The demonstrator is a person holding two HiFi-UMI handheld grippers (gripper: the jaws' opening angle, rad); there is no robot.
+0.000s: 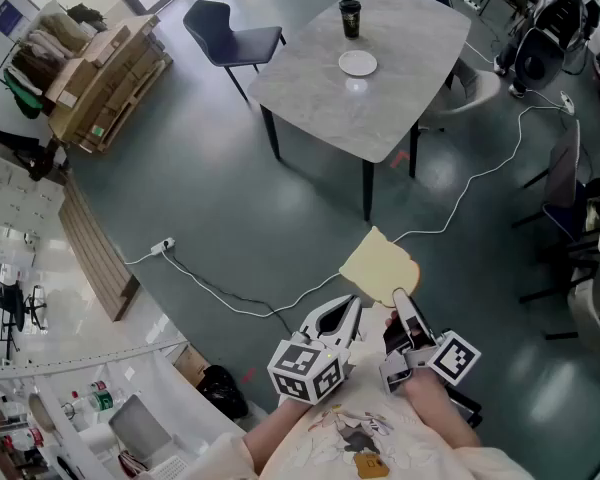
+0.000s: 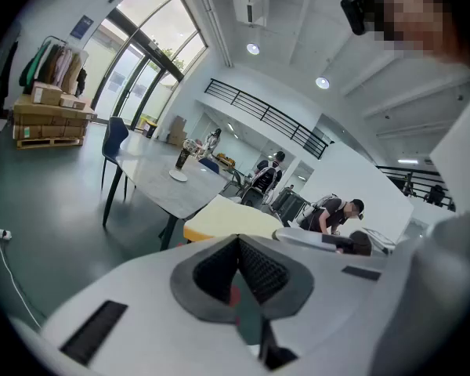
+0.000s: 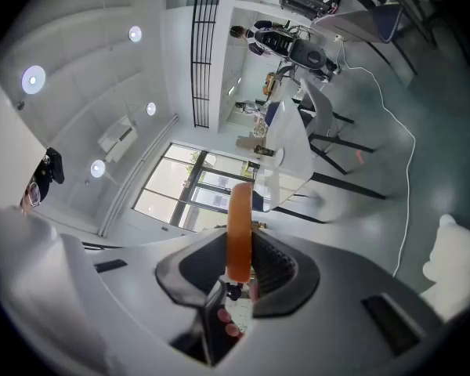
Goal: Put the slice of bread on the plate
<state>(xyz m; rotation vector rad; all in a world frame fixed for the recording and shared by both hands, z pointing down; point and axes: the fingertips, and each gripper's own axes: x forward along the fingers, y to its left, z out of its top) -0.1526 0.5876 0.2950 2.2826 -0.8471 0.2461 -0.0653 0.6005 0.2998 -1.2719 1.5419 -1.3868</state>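
Right hand-held gripper (image 1: 401,306) pinches bread slice (image 1: 378,266) — aloft.

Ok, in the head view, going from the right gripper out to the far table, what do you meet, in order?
Nearest first: right gripper → slice of bread in its jaws → table → plate → dark cup.

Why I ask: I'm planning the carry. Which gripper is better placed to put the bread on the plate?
Right: the right gripper grips the bread by its edge; the left gripper is shut and empty.
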